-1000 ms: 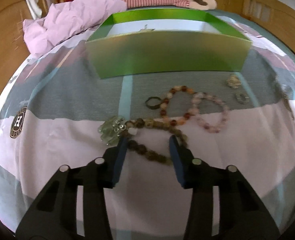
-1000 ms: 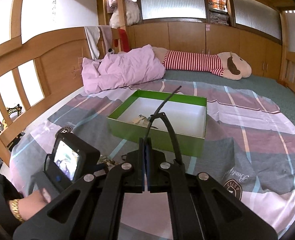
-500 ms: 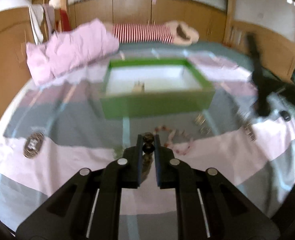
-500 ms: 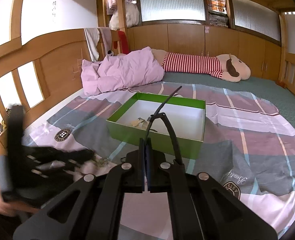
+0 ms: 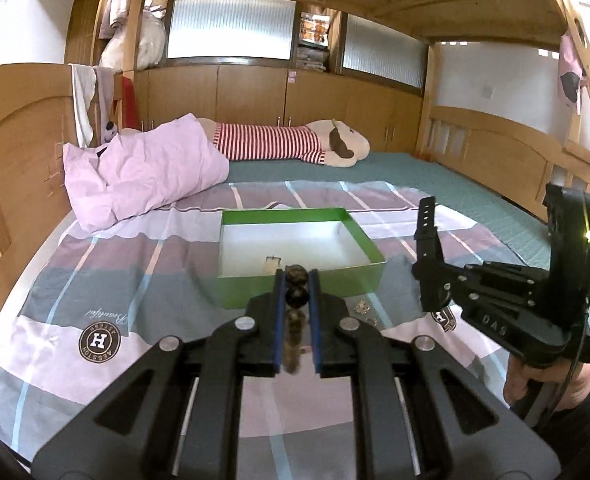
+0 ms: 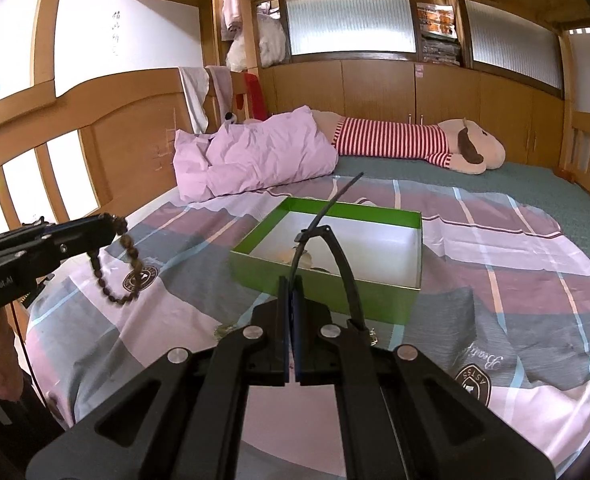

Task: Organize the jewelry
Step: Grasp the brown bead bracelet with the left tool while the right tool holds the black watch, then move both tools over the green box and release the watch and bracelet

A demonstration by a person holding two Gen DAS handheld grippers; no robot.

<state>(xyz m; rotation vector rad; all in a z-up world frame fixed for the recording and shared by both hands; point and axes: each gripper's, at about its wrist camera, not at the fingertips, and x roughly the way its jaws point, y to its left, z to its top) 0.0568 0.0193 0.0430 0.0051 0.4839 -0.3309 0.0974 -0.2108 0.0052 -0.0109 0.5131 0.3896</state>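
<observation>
My left gripper (image 5: 296, 280) is shut on a dark brown beaded bracelet (image 5: 297, 292), held up above the bed; in the right wrist view the bracelet (image 6: 111, 272) hangs in a loop from that gripper (image 6: 113, 226). The green box (image 5: 255, 294) with a white inside lies ahead on the bedspread and holds a small piece of jewelry (image 5: 271, 263). My right gripper (image 6: 291, 284) is shut, with no jewelry visible between its pads, held in front of the box (image 6: 327, 296); a black cable tie (image 6: 319, 220) stands above it. It also shows at right in the left wrist view (image 5: 427, 236).
Small rings and trinkets (image 5: 361, 308) lie on the striped bedspread (image 5: 95, 280) just before the box. A pink pillow (image 5: 143, 168) and a striped plush toy (image 5: 287, 142) lie at the far end. Wooden bed rails (image 6: 95, 148) run along both sides.
My left gripper closed on the brown beaded bracelet and lifted it off the bedspread, tilting up to face the room. My right gripper stayed shut and nearly still.
</observation>
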